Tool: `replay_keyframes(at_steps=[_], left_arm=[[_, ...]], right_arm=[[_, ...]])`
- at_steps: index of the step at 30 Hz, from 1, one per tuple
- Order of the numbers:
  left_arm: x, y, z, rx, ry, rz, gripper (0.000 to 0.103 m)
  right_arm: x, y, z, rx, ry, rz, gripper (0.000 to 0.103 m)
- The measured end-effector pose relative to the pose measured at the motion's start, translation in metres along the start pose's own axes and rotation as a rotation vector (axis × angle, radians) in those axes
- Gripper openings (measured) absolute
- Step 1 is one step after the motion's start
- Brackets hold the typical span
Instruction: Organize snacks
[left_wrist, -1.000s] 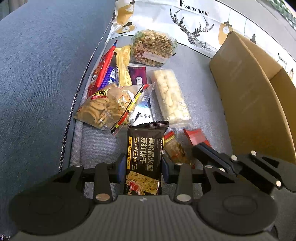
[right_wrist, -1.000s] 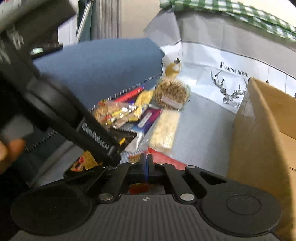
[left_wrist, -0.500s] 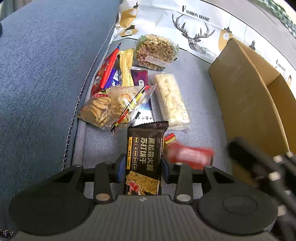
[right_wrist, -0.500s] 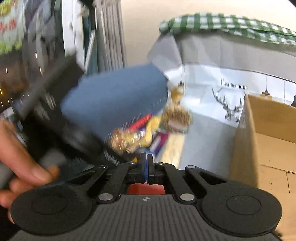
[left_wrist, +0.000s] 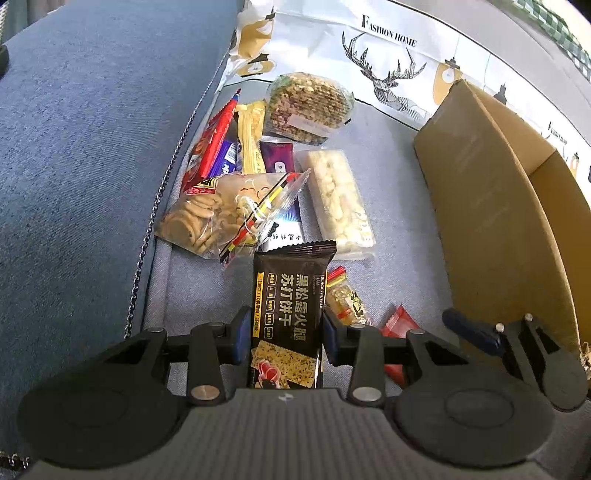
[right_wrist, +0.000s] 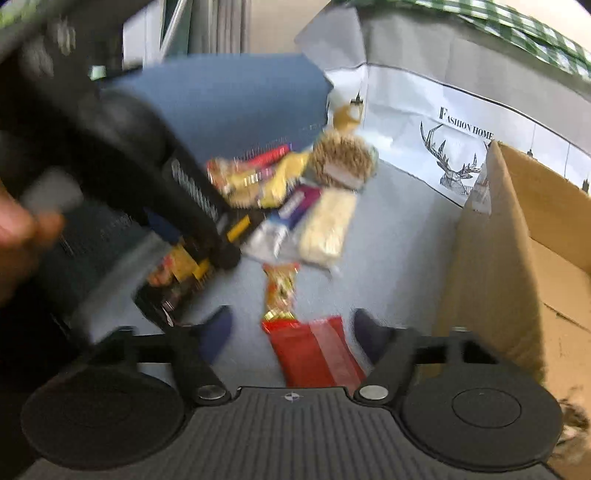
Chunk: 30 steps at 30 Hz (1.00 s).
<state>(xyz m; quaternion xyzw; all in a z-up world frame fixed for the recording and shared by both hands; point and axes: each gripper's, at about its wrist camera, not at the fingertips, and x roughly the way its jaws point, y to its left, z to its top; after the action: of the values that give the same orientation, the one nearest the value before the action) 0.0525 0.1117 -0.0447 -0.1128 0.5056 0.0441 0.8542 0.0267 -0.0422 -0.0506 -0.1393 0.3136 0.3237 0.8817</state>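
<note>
On the grey sofa seat (left_wrist: 192, 295), the left gripper (left_wrist: 284, 334) clamps a black cracker packet (left_wrist: 291, 295); the right gripper (right_wrist: 295, 328), jaws just opened wide, straddles a red packet (right_wrist: 314, 354) beside the cardboard box (right_wrist: 517, 258).

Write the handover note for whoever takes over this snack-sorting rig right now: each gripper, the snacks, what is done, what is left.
Left gripper: shut on the black cracker packet, low over the sofa seat.
Right gripper: jaws have just been opening; the red packet lies between them, ungripped, on the seat beside the cardboard box.
Snack pile: on the seat, not sorted.
Done: cracker packet gripped.
Left: all snacks in view are outside the box; its inside is barely visible.
</note>
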Motion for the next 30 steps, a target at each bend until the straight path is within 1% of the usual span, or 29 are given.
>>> replay_keyframes(at_steps=[3,6,8,9,10,11,13,14,16,17,20,23,26,30], left_arm=[[0.002,0.001,0.001,0.000,0.004,-0.004,0.043],[0.004,-0.001,0.002,0.008,0.004,0.000,0.043],[0.004,-0.002,0.002,0.016,0.004,0.004,0.043],[0.004,-0.003,0.002,0.019,0.004,0.004,0.043],[0.005,-0.003,0.002,0.020,0.005,0.005,0.043],[0.006,-0.003,0.003,0.019,0.006,0.005,0.043],[0.007,-0.003,0.004,0.018,0.010,0.004,0.043],[0.007,-0.002,0.004,0.019,0.014,0.004,0.043],[0.008,-0.002,0.004,0.022,0.018,0.006,0.043],[0.008,-0.002,0.005,0.022,0.022,0.006,0.043],[0.010,-0.001,0.006,0.020,0.030,0.001,0.043],[0.008,-0.003,0.005,0.024,0.022,-0.019,0.043],[0.000,-0.007,0.003,0.041,-0.005,-0.058,0.043],[-0.016,-0.012,-0.001,0.065,-0.064,-0.116,0.043]], right_arm=[[0.011,0.004,-0.005,-0.034,0.034,-0.033,0.085],[0.027,0.002,-0.010,-0.022,0.116,-0.031,0.086],[0.030,-0.007,-0.009,0.074,0.140,0.001,0.086],[0.031,-0.015,-0.011,0.141,0.154,0.033,0.086],[0.031,-0.020,-0.013,0.185,0.153,0.052,0.086],[0.030,-0.023,-0.012,0.209,0.150,0.061,0.081],[0.028,-0.028,-0.012,0.233,0.132,0.078,0.054],[0.027,-0.030,-0.012,0.244,0.122,0.082,0.047],[0.026,-0.034,-0.013,0.286,0.114,0.116,0.045],[0.025,-0.034,-0.013,0.288,0.110,0.118,0.044],[0.019,-0.029,-0.011,0.257,0.094,0.103,0.043],[0.007,-0.027,-0.005,0.239,0.050,0.092,0.043],[-0.013,-0.027,0.002,0.223,-0.007,0.086,0.043],[-0.041,-0.027,0.007,0.203,-0.092,0.065,0.043]])
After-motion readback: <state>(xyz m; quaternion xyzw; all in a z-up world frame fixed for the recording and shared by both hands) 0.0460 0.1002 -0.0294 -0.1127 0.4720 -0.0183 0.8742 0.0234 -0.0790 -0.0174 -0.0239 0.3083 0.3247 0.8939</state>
